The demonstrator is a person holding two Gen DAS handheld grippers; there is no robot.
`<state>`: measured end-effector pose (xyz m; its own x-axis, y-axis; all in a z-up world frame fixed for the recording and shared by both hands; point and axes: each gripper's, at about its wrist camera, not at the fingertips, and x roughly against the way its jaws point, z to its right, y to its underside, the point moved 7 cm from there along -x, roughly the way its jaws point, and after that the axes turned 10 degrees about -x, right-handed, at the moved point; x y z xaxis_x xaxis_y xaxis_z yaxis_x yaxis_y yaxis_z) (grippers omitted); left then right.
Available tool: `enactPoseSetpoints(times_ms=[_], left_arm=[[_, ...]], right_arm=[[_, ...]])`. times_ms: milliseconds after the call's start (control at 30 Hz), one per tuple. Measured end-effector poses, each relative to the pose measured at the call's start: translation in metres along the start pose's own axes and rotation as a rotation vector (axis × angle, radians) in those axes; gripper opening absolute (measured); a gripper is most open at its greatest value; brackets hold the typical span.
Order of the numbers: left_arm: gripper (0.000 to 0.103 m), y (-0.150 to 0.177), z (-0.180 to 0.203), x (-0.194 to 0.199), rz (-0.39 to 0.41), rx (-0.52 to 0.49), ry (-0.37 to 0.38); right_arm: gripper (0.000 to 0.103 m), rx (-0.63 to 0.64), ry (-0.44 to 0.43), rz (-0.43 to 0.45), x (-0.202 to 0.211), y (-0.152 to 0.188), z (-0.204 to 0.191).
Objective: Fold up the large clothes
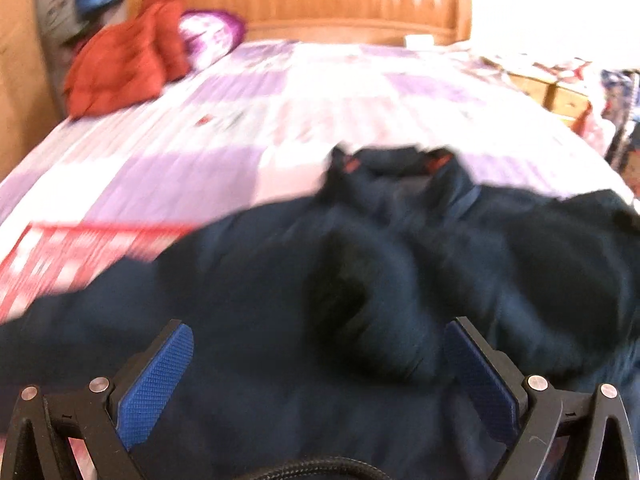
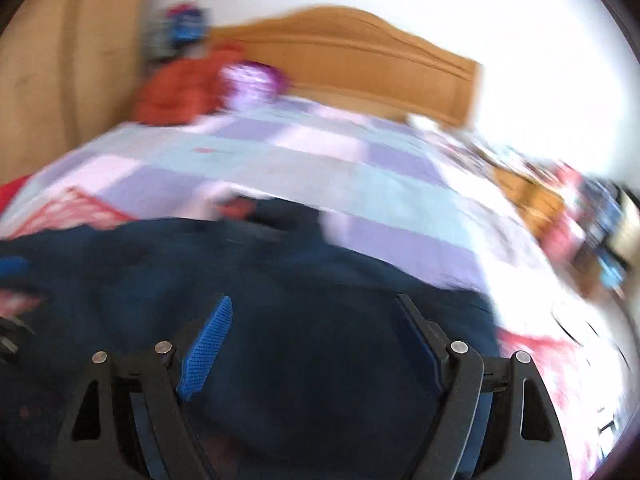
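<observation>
Bedspread (image 1: 280, 120) in lilac checks meets wooden headboard (image 1: 340, 4); both tongs gape wide, empty, over navy jacket (image 1: 280, 280).

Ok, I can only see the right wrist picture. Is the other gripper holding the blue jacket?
Observer: No. The left gripper is open above the dark blue jacket, with nothing pinched.
Operator: Is the jacket flat there?
Observer: No, a rumpled hump bulges up just ahead of it.
Operator: Where's the collar?
Observer: The collar lies at the jacket's far edge, towards the headboard.
</observation>
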<state>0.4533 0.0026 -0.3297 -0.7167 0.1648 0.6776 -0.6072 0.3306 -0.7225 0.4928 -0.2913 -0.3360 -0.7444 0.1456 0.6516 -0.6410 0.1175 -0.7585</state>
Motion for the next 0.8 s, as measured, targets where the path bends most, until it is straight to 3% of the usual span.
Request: enactPoseSetpoints(times_ms=[100,167,233,300,367,433,600,667,733,800], left_arm=[[0.103,-0.028,0.026,-0.032,-0.012,-0.008,0.031],[0.103,-0.033,0.035,-0.060,-0.061,0.007,0.031],[0.103,-0.022,0.038,-0.094,-0.149,0.012,-0.009],[0.103,0.004,0.031,-0.124,-0.267,0.040,-0.037],[0.103,0.024,0.024,-0.137,-0.296,0.108,0.018],[0.103,0.032,0.019,-0.137,-0.269,0.161,0.058],[0.103,0.026,0.022,-0.122,-0.242,0.142,0.014],[0.103,0.011,0.026,-0.101,-0.177,0.113,-0.017],[0.103,-0.014,0.041,-0.082,-0.082,0.040,-0.006],[0.103,-0.035,0.063,-0.077,-0.042,-0.027,0.016]], right_arm=[[0.085,-0.071,0.056,-0.058,-0.019,0.005,0.045],[0.085,-0.108,0.064,-0.098,-0.032,0.014,0.065],[0.085,-0.124,0.065,-0.214,-0.062,0.036,0.080],[0.085,-0.113,0.078,-0.266,-0.078,0.053,0.100],[0.085,-0.140,0.050,-0.274,-0.089,0.063,0.115],[0.085,-0.156,0.019,-0.266,-0.093,0.069,0.125],[0.087,-0.145,-0.009,-0.256,-0.095,0.068,0.131],[0.086,-0.116,0.009,-0.195,-0.078,0.057,0.127],[0.086,-0.080,0.007,-0.111,-0.061,0.040,0.118],[0.086,-0.066,-0.034,-0.058,-0.049,0.024,0.102]])
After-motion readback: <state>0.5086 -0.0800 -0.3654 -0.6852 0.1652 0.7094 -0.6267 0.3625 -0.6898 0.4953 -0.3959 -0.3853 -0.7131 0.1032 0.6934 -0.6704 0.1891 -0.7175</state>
